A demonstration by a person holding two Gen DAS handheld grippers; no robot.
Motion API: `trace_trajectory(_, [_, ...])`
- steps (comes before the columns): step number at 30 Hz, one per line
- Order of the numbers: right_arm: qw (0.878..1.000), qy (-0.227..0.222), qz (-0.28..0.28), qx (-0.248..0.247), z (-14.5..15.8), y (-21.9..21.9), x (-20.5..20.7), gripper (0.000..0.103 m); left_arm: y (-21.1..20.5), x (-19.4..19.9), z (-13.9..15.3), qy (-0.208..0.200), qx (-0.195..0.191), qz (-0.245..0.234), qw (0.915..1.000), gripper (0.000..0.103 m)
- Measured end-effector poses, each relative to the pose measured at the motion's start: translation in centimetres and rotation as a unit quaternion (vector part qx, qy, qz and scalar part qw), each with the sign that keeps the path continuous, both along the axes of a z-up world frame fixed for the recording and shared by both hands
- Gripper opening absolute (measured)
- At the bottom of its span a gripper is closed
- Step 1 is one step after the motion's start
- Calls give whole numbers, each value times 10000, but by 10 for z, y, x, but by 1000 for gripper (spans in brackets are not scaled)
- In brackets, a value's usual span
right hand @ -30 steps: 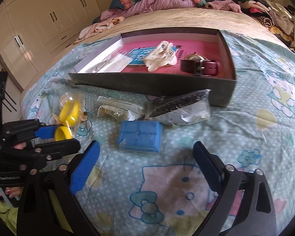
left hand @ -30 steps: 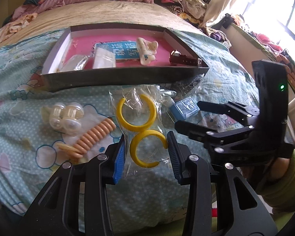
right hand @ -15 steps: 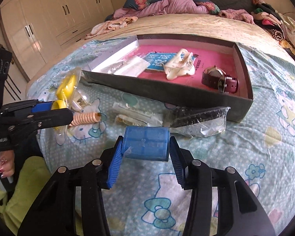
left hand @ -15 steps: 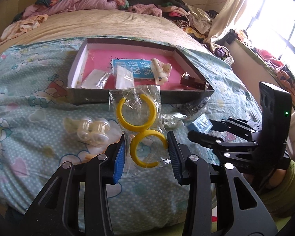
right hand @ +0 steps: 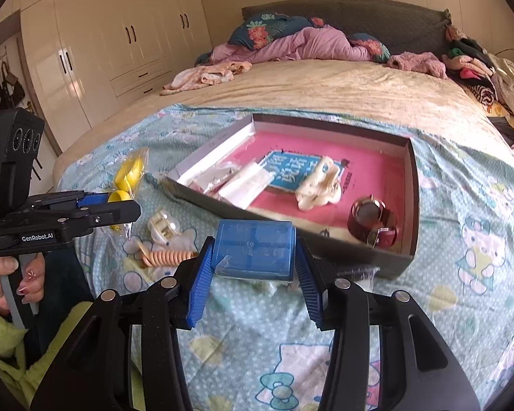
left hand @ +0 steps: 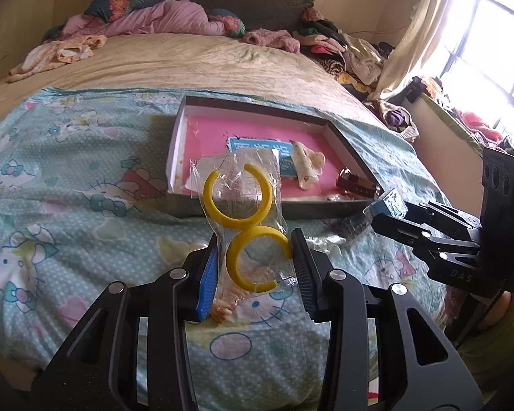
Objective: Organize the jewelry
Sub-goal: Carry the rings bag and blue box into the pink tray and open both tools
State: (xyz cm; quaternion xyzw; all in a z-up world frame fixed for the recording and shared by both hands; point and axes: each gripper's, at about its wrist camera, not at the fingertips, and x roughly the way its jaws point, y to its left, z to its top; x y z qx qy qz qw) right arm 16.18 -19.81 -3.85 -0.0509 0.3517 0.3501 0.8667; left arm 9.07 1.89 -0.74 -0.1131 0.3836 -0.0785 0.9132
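Observation:
My left gripper [left hand: 255,260] is shut on a clear bag of yellow hoop earrings [left hand: 246,212] and holds it raised above the bed. The bag also shows in the right wrist view [right hand: 128,174]. My right gripper [right hand: 253,267] is shut on a blue plastic case [right hand: 255,248], lifted above the sheet; the case also shows in the left wrist view [left hand: 390,202]. The pink-lined jewelry box [right hand: 411,185] lies ahead and holds packets, a cream hair claw [right hand: 320,188] and a watch [right hand: 371,222]. The box also shows in the left wrist view [left hand: 176,144].
On the Hello Kitty sheet lie an orange spiral hair tie [right hand: 166,257], a pale clip [right hand: 162,226] and a clear packet partly hidden behind the case. Clothes pile at the bed's head and right. Wardrobes [right hand: 96,44] stand at left.
Both grippers rose higher above the bed with their loads. One second ago the right gripper was open around the blue case on the sheet; it has since shut on it and lifted it.

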Motion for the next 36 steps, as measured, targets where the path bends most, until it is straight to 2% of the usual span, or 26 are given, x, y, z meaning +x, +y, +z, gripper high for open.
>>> trace_trajectory(14, [9992, -403, -1, 76, 28, 5, 7, 45, 7, 13, 14, -155, 3, 75, 9999, 31])
trace_trajectory(36, [9969, -595, -498, 90, 37, -22, 33, 45, -13, 53, 16, -171, 88, -136, 9997, 31])
